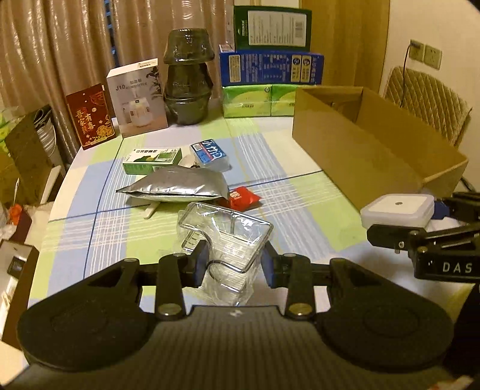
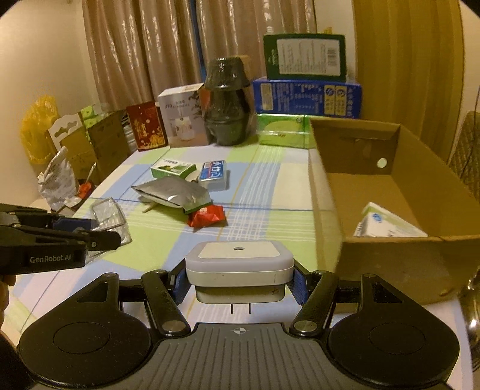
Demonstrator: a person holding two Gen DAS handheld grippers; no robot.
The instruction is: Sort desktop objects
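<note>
The left gripper [image 1: 234, 265] has its jaws squeezed in on one clear plastic tray [image 1: 225, 237] with crinkly wrap on it; the jaws stand only a little way apart, and the tray is held up above the near part of the bench [image 1: 300, 192]; the right gripper [image 2: 240, 282] has its jaws about half open and pressed on both sides of one white square night light [image 2: 239, 264], with two plug pins poking out under it; the night light is also up in the air, just beside the near left corner of the one brown cardboard box [image 2: 390, 255].

The cardboard box sits along the right edge of the bench; one white packet [image 2: 387, 225] lies inside it at the near end.

In the middle of the bench lie five small things close together: one silver foil pouch [image 1: 177, 187], one red snack packet [image 1: 241, 196] touching the pouch's right end, one green and white small box [image 1: 153, 160], one blue tissue pack [image 1: 210, 154] just beside it, and one pale flat stick [image 1: 151, 211] poking out from under the pouch.

Along the far edge stand one red card [image 1: 90, 115], one white humidifier box [image 1: 136, 97], one dark wrapped stack of pots [image 1: 188, 78], and a pile of boxes: two green tissue packs [image 1: 258, 100] at the bottom, one blue box [image 1: 270, 69] on them, one dark green box [image 1: 271, 27] on top.
</note>
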